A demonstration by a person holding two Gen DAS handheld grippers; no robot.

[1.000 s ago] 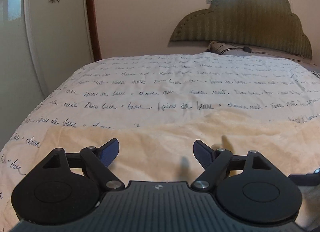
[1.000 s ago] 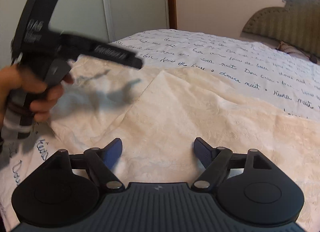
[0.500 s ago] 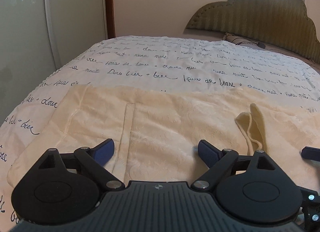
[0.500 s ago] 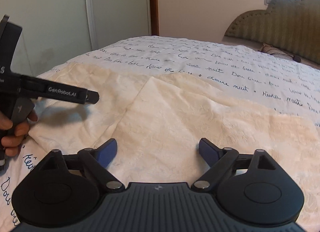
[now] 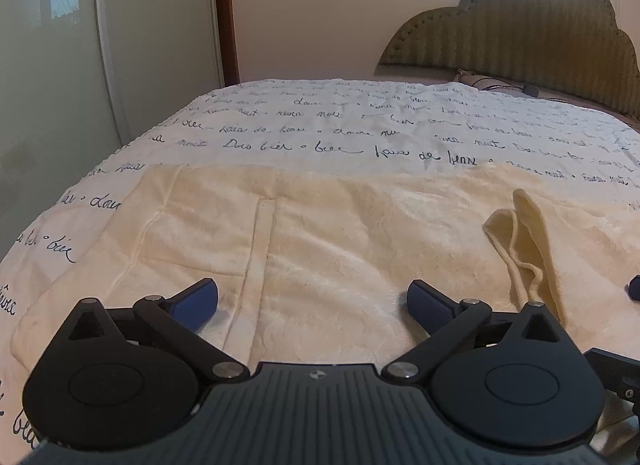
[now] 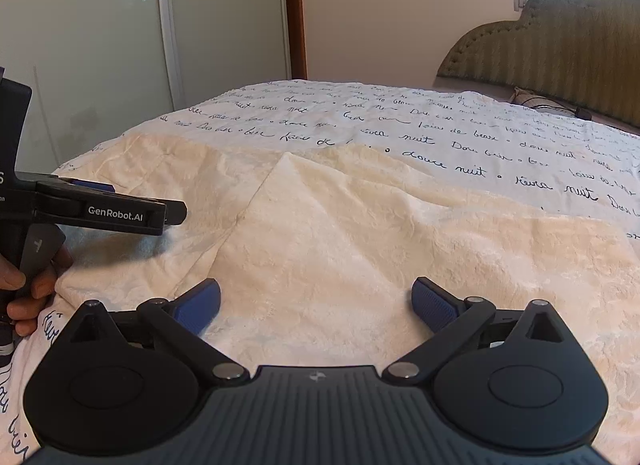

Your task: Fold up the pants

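Observation:
Cream textured pants [image 5: 340, 241] lie spread flat on the bed, with a pocket seam and a loose drawstring [image 5: 520, 249] on top at the right. They also show in the right wrist view [image 6: 360, 249], one layer folded over with a corner toward the far side. My left gripper [image 5: 312, 301] is open and empty, low over the near edge of the pants. It shows from the side in the right wrist view [image 6: 152, 213]. My right gripper [image 6: 316, 305] is open and empty, just above the cloth.
The bedspread [image 5: 360, 133] is white with dark handwritten script. A padded green headboard [image 5: 520, 33] stands at the far right. Pale wardrobe doors [image 6: 100, 65] stand close along the bed's left side. A dark cable [image 6: 560, 107] lies near the headboard.
Both grippers have pulled back and settled lower near the front edge of the pants. The left gripper dropped from high in the right wrist view to level at the left. Both stay open.

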